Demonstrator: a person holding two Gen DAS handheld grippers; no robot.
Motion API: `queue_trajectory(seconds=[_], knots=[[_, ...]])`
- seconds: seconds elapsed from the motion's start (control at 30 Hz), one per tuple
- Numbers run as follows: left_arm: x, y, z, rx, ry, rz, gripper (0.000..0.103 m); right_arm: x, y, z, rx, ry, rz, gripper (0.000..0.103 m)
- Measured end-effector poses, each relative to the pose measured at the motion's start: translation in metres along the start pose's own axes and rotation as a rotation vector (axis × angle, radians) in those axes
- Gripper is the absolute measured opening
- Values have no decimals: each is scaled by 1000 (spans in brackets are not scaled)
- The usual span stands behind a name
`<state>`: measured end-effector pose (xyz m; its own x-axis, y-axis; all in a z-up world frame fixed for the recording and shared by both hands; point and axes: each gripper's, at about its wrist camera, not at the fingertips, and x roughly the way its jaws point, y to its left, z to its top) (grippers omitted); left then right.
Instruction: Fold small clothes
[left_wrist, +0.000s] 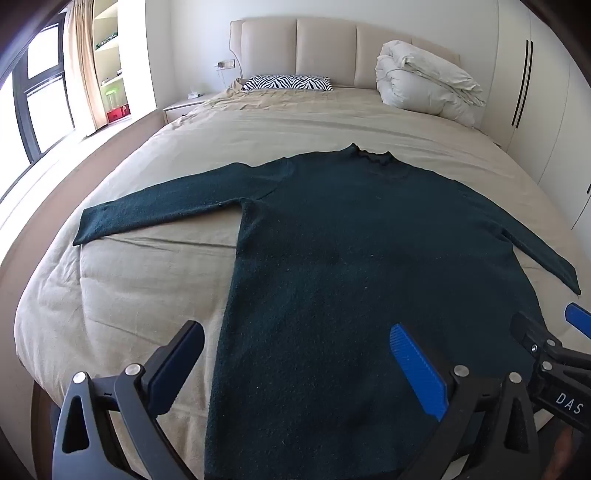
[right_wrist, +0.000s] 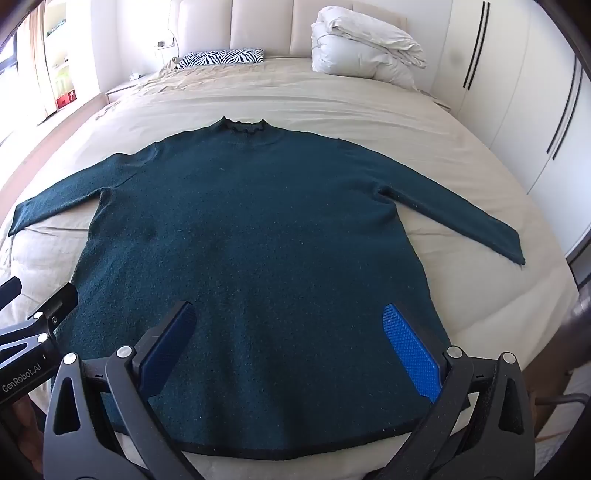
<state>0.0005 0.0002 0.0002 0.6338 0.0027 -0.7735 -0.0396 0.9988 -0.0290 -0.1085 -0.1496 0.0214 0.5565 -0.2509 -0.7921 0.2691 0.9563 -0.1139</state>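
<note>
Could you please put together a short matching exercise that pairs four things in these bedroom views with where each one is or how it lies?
Column one:
1. sweater
2. zebra pillow
3. white duvet
4. left tool

Column two:
A. bundled at the headboard, on the wardrobe side
B. spread flat on the bed, sleeves out to both sides
C. open, over the near part of the sweater
D. lying flat at the headboard, toward the window side

Pairs: 1-B, 2-D, 3-A, 4-C
</note>
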Motion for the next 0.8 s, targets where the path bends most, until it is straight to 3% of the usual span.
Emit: queue_trajectory(seconds=[0.8], knots=[[1,4,-1,7,-6,15,103,3,2,-3,0,-3,1,103]])
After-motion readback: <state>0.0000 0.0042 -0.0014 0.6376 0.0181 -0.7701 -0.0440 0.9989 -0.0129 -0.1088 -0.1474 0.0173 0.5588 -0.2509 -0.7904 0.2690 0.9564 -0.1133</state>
